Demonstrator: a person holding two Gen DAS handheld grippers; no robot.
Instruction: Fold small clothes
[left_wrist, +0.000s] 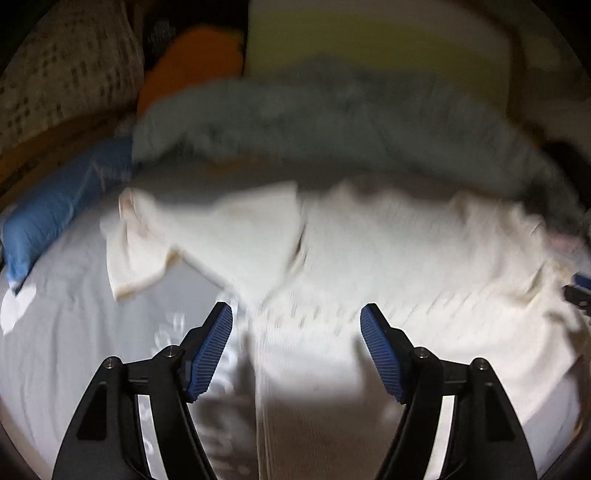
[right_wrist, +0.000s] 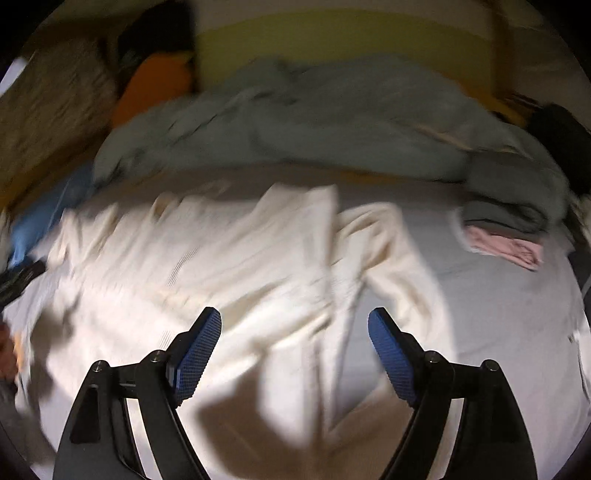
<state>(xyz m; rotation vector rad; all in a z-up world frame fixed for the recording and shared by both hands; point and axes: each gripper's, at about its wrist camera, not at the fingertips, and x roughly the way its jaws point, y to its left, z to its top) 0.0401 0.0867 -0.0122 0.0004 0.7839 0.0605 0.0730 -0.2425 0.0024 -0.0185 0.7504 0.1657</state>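
A cream white garment (left_wrist: 369, 251) lies spread on the bed sheet (left_wrist: 66, 332); one sleeve (left_wrist: 136, 251) sticks out at its left. In the right wrist view the same garment (right_wrist: 207, 266) is rumpled, with a sleeve (right_wrist: 391, 258) lying to the right. My left gripper (left_wrist: 295, 317) is open and empty, held over the garment's lower left part. My right gripper (right_wrist: 295, 321) is open and empty, held over the garment's right side. Both views are blurred by motion.
A grey-blue duvet (left_wrist: 332, 125) is bunched across the back. A blue pillow (left_wrist: 55, 206) lies at the left, an orange cushion (left_wrist: 192, 62) and a patterned pillow (left_wrist: 62, 74) behind. Folded grey clothes (right_wrist: 509, 199) and a pink item (right_wrist: 506, 247) lie at the right.
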